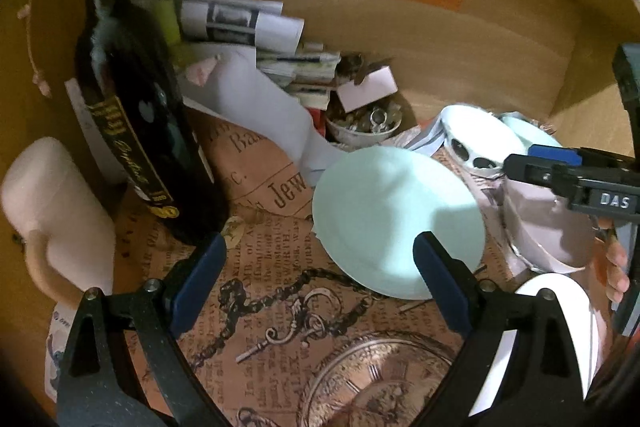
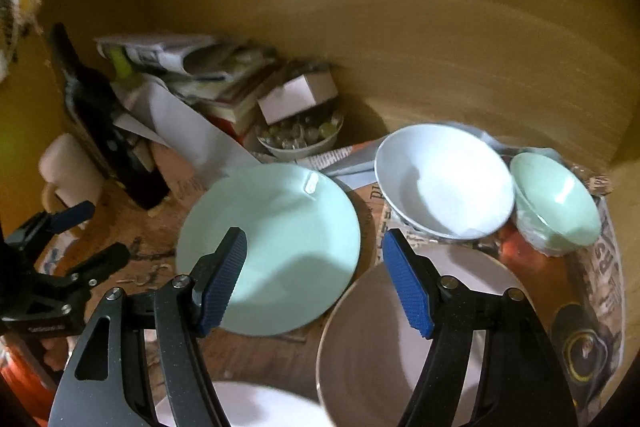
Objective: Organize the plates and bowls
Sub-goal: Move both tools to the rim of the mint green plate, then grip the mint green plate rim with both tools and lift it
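A pale green plate (image 1: 396,219) (image 2: 272,247) lies on the printed paper liner in the middle. A grey bowl (image 2: 400,343) (image 1: 548,227) sits to its right. Behind it stand a white bowl (image 2: 444,179) (image 1: 480,139) and a small green bowl (image 2: 556,203) (image 1: 532,131). A white plate (image 1: 560,339) (image 2: 248,407) lies at the near edge. My left gripper (image 1: 320,287) is open and empty, its right finger over the green plate's near rim. My right gripper (image 2: 316,279) is open and empty, between the green plate and the grey bowl.
A dark wine bottle (image 1: 132,115) and a pink mug (image 1: 52,211) stand at the left. Papers and books (image 1: 280,59) and a small bowl of trinkets (image 1: 364,123) crowd the back. Wooden walls (image 1: 500,47) close the back and right.
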